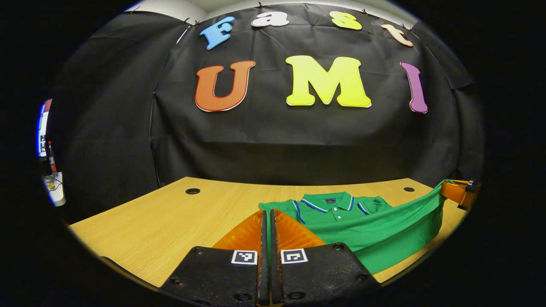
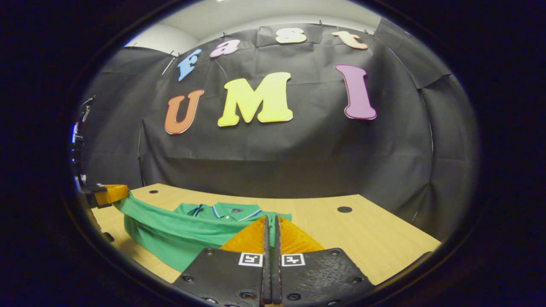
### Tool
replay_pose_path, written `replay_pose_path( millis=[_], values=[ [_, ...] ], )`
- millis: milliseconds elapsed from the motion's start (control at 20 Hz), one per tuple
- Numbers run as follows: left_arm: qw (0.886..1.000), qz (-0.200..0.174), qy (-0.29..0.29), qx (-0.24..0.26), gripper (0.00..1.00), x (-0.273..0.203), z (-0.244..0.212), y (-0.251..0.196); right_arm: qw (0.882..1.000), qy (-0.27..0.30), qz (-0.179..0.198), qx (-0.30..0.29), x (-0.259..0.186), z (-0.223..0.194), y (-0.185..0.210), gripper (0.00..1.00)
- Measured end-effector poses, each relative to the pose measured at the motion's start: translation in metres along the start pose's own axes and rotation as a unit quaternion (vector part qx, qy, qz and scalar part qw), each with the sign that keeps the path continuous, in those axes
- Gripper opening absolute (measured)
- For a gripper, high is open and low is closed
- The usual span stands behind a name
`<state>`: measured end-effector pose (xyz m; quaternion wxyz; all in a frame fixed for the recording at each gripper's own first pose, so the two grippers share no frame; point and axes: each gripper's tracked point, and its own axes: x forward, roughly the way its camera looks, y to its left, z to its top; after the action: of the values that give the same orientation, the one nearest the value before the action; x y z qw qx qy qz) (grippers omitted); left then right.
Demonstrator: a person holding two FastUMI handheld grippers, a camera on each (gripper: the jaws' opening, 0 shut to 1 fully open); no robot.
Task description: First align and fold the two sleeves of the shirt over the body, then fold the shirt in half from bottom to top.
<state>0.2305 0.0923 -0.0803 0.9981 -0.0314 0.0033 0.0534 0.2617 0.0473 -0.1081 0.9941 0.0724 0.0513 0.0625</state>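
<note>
One shirt [image 1: 375, 234], green, on one table [image 1: 170, 230]. Two grippers: the left [image 1: 268, 219] and the right [image 2: 271, 224]. Two round holes in the table: one far left [image 1: 193, 191], one far right [image 1: 409, 189].

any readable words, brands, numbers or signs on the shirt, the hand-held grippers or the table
No readable text on any of them.
Green polo shirt: small dark patch inside the collar, too small to read.
Left hand-held gripper: two square black-and-white coded markers, patterns rather than words.
Right hand-held gripper: two such markers too.
Light wooden table: no markings.
</note>
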Motion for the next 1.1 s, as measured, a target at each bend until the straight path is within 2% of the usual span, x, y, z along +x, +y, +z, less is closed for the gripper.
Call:
replay_pose_path(
  millis=[150, 350, 600, 900, 1100],
  values=[
    [1.0, -0.002, 0.008, -0.012, 0.07, 0.043, -0.001, -0.005, 1.0, -0.004, -0.011, 0.019, 0.037, 0.004, 0.004, 0.01],
    [1.0, -0.005, -0.004, -0.011, 0.07, 0.097, 0.007, -0.002, 0.999, -0.009, -0.031, 0.013, 0.097, 0.009, -0.001, 0.01],
    [1.0, -0.011, 0.002, -0.021, 0.07, 0.169, -0.004, 0.0, 0.999, -0.011, -0.034, 0.004, 0.167, 0.008, 0.004, 0.01],
    [1.0, -0.02, 0.011, 0.012, 0.07, 0.242, -0.009, -0.015, 0.999, -0.009, -0.051, -0.017, 0.245, 0.006, 0.002, 0.01],
    [0.999, -0.028, 0.007, 0.032, 0.07, 0.263, -0.008, -0.022, 0.998, 0.002, -0.063, -0.002, 0.274, -0.003, -0.01, 0.01]
  ],
)
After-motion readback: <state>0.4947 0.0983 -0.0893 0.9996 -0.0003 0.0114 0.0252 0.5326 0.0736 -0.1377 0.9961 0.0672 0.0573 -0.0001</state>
